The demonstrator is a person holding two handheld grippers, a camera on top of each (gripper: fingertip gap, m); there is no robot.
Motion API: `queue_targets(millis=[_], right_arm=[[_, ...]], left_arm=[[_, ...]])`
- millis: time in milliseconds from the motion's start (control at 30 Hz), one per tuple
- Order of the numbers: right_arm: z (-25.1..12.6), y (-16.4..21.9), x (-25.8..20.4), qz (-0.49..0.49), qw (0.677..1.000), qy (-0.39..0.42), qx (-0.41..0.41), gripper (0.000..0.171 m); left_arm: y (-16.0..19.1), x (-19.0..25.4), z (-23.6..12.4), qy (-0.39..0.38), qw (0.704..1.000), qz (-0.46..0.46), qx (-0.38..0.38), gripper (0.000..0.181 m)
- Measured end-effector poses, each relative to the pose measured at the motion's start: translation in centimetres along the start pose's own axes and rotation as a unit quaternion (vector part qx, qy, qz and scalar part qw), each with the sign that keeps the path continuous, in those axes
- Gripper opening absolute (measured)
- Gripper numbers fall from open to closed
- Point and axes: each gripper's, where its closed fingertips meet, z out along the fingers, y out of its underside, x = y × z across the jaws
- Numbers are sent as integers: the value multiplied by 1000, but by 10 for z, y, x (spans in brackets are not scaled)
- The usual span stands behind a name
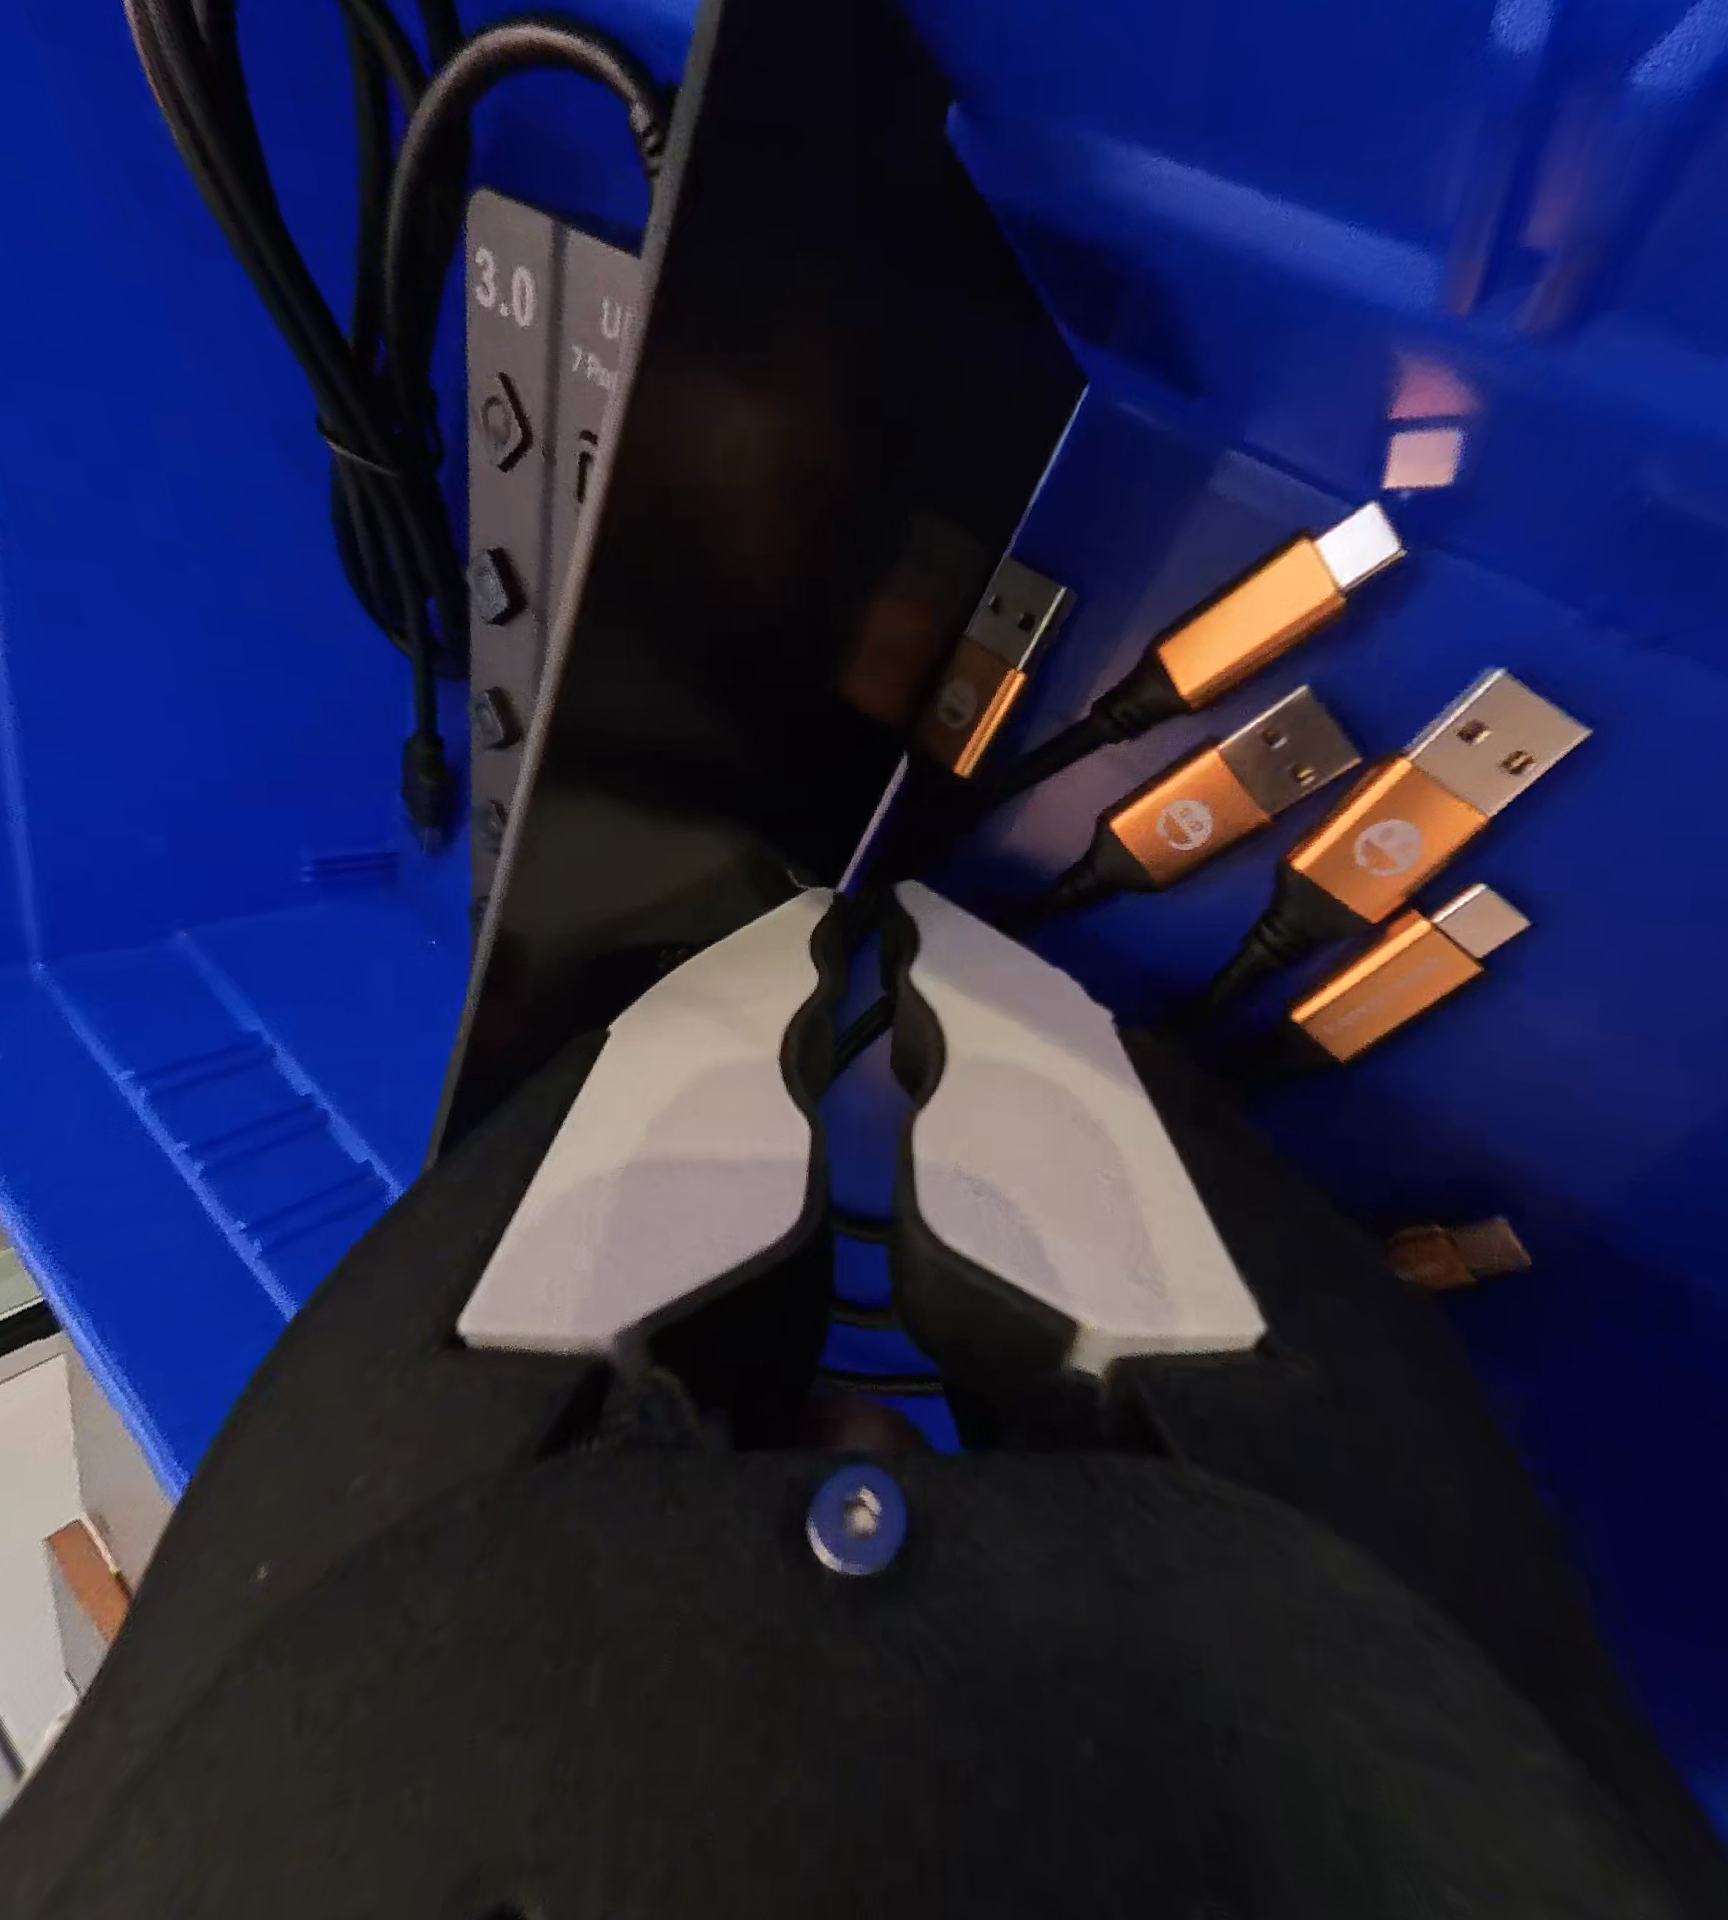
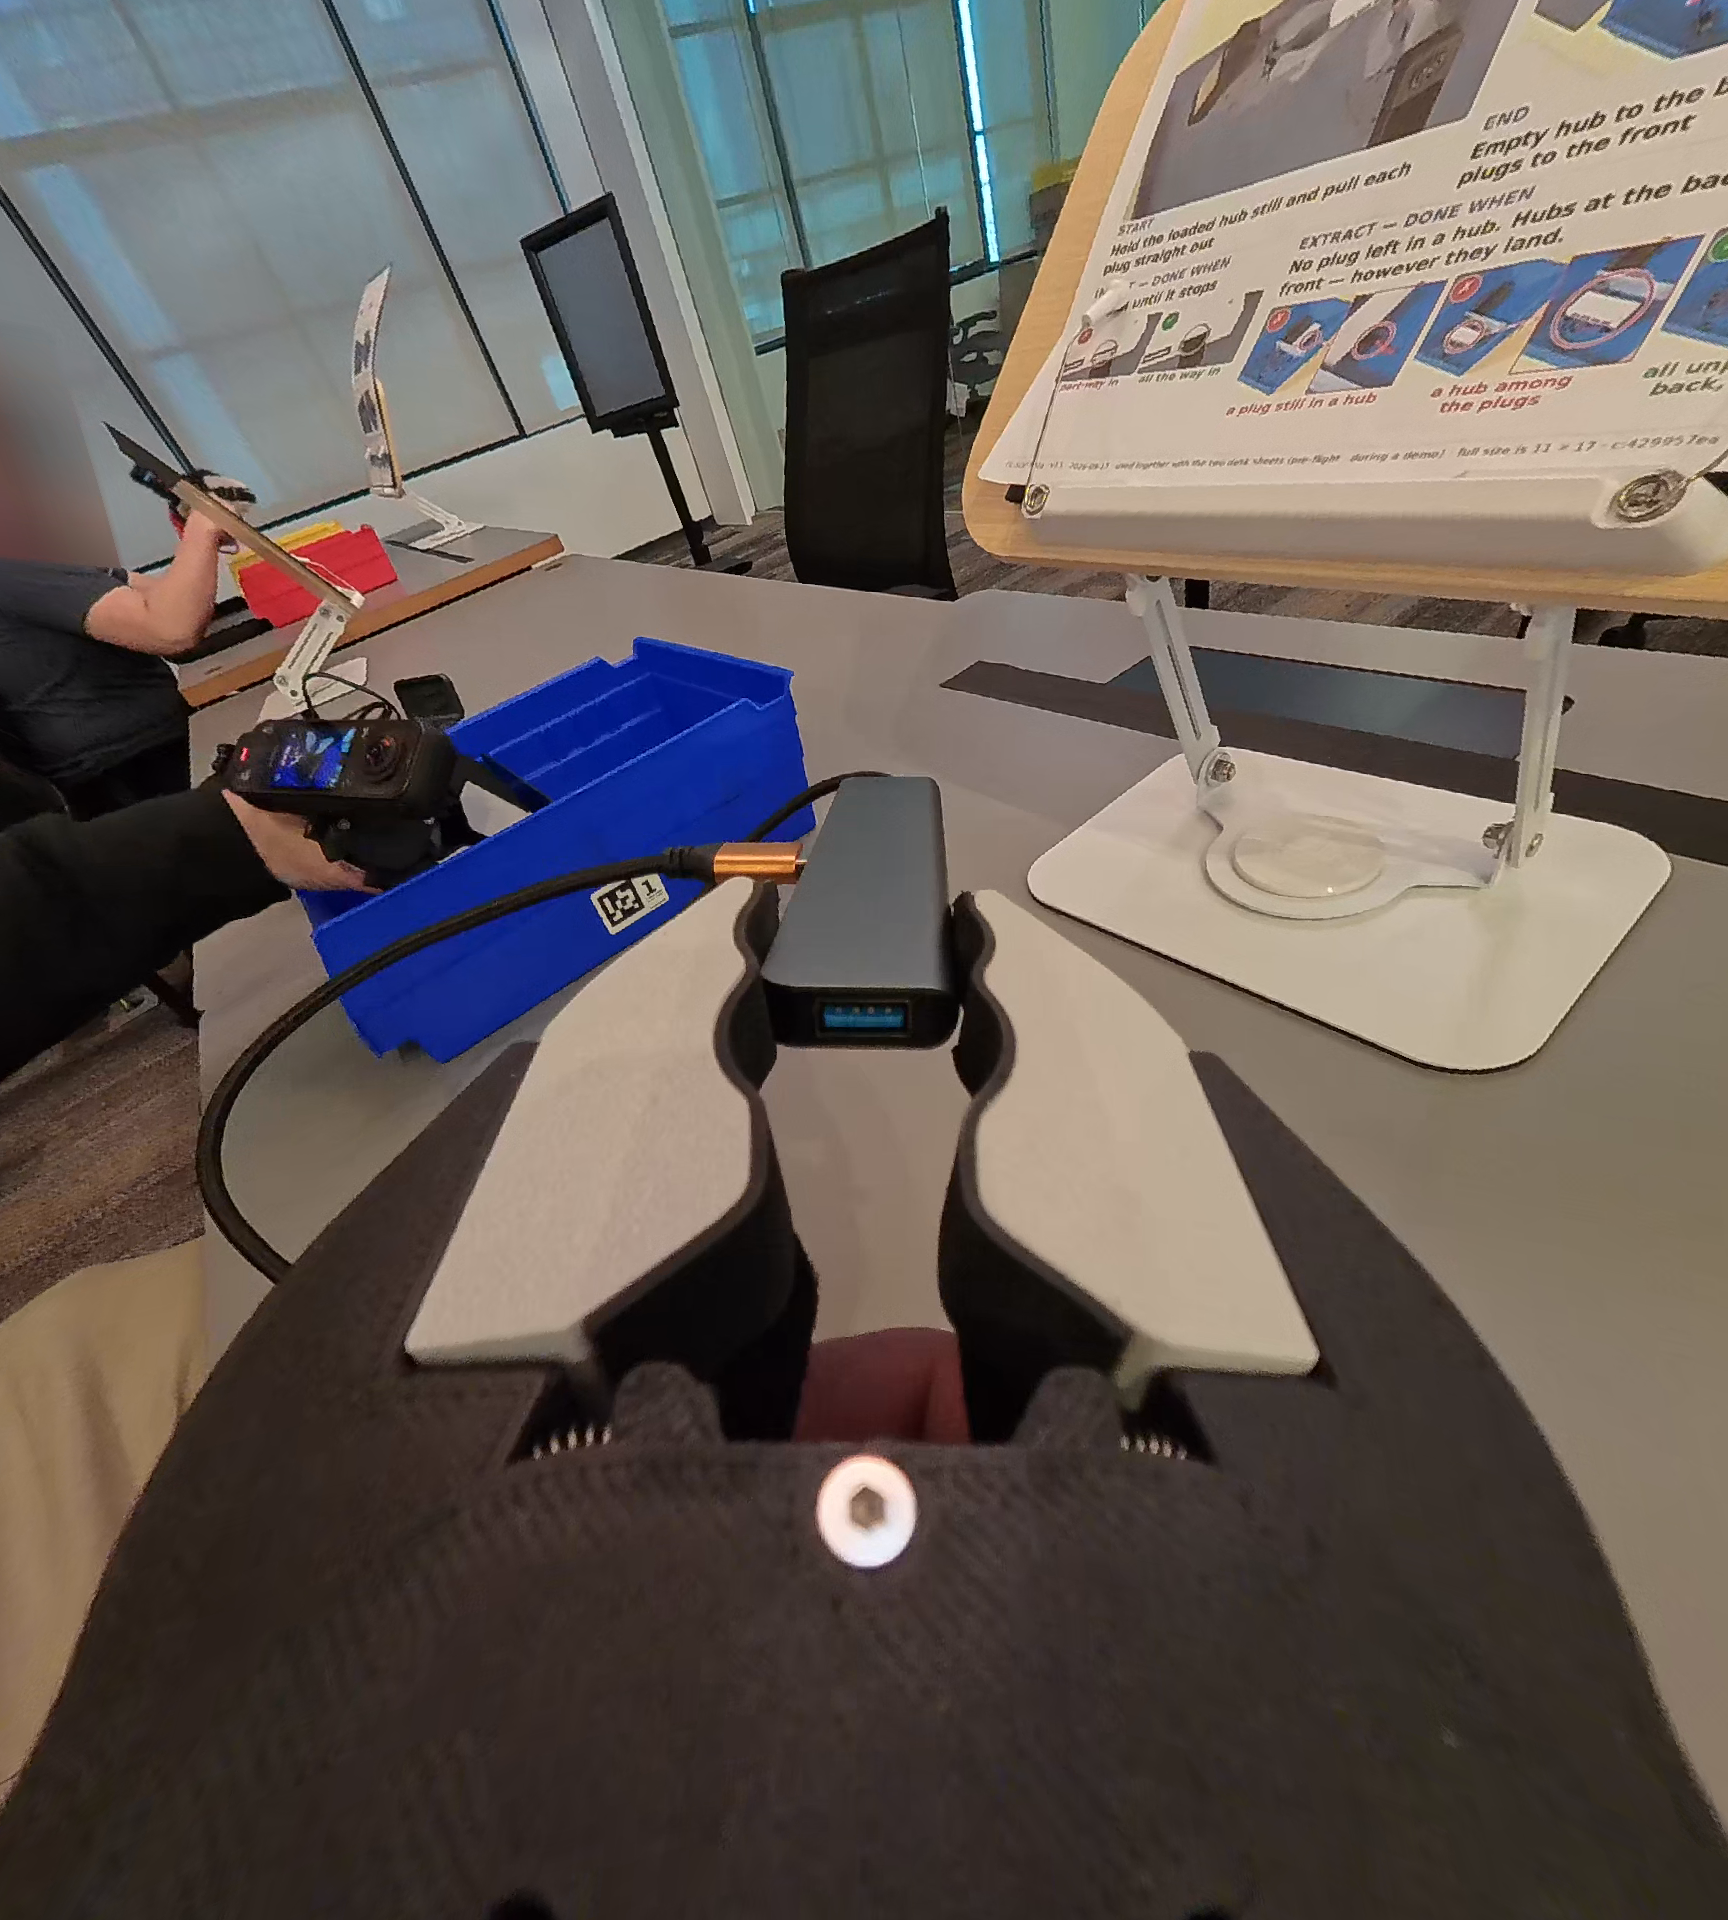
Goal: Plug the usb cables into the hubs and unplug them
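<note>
In the right wrist view my right gripper (image 2: 865,914) is shut on a slim grey USB hub (image 2: 881,852) and holds it above the table. An orange plug (image 2: 756,862) sits in the hub's left side, and its black cable (image 2: 403,956) loops away to the left. My left gripper (image 1: 862,904) is inside the blue bin (image 1: 164,623), shut on a thin black cable (image 1: 855,1023). Several loose orange USB plugs (image 1: 1213,800) lie to its right. A second grey hub (image 1: 507,520) lies behind a black divider (image 1: 787,468). The left gripper also shows at the bin in the right wrist view (image 2: 351,769).
A bundled black cable (image 1: 361,416) lies beside the grey hub in the bin. The blue bin (image 2: 631,831) stands on the grey table (image 2: 1462,1299). A white stand (image 2: 1359,914) holding an instruction sheet is at the right. A person sits at a far desk at the left. The tips of one gripper are about 45 cm away from the tips of the other.
</note>
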Motion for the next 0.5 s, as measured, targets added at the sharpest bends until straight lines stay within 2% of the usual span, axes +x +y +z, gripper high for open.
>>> queue_targets(millis=[233, 500], right_arm=[[-1, -1, 2, 1, 1000, 2, 2, 32], [-1, 0, 6, 5, 1000, 5, 3, 32]], left_arm=[[-1, -3, -7, -9, 1000, 7, 3, 3], [-3, -20, -33, -36, 999, -18, 28, 1]])
